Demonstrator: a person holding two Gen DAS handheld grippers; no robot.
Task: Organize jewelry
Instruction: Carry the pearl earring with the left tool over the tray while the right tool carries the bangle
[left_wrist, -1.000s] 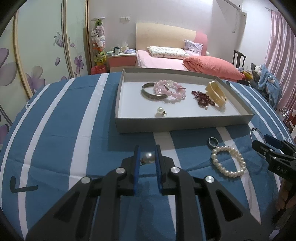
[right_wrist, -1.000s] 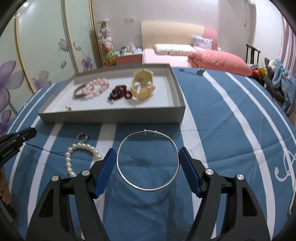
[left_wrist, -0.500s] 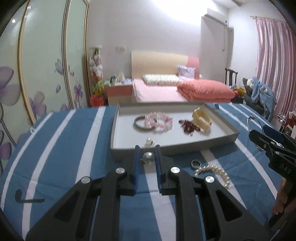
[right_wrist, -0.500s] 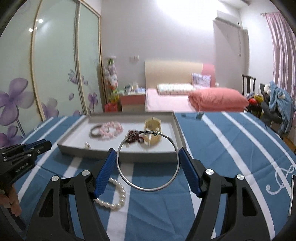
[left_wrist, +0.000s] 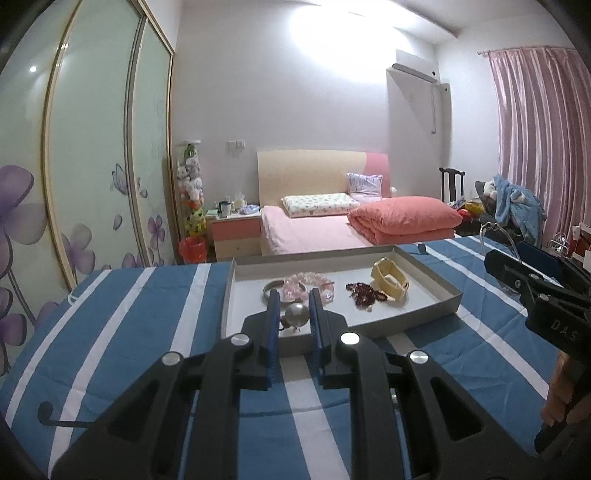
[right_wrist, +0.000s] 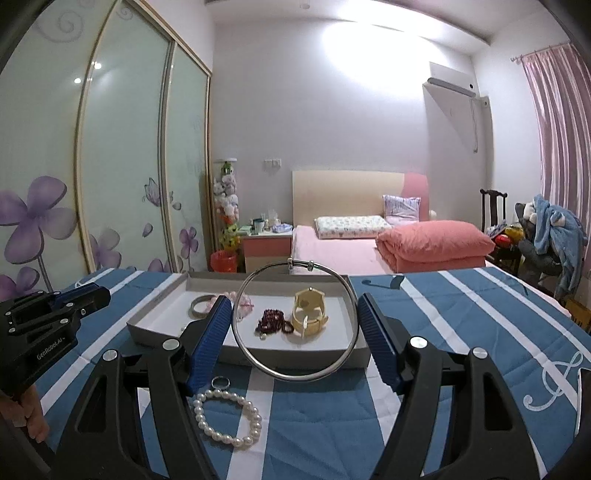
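In the left wrist view, the left gripper (left_wrist: 294, 314) fills the lower centre of the frame, its blue-padded fingers (left_wrist: 273, 314) pressed in on a single pearl bead (left_wrist: 296, 315) with a small metal loop on its left side. The bead is held in the air in front of the near wall of the grey tray (left_wrist: 424, 317), which sits on the blue-and-white striped cloth (left_wrist: 122, 332) in the middle of the frame. Inside the tray lie a silver bangle (left_wrist: 269, 286) and a pink bead bracelet (left_wrist: 314, 282), partly hidden behind the fingers, then a dark red bead string (left_wrist: 364, 291) and a cream watch (left_wrist: 389, 282) toward the right. The right gripper (left_wrist: 517, 271) enters at the right edge of this view.

In the right wrist view, the right gripper (right_wrist: 295, 328) has its jaws spread wide yet bearing on both sides of a large thin silver hoop bangle (right_wrist: 295, 373), which stands upright between them with its clasp at the top. Through the hoop the tray (right_wrist: 155, 323) shows, with the watch (right_wrist: 309, 314) and red bead string (right_wrist: 271, 321) inside it. A tiny pale object sits near the tray's left front corner; it may be another pearl, but it is too small to tell. On the cloth, lower left of centre, lie a white pearl bracelet (right_wrist: 227, 419) and, just above it, a small silver ring (right_wrist: 220, 383). The left gripper (right_wrist: 51, 314) appears at the left edge.
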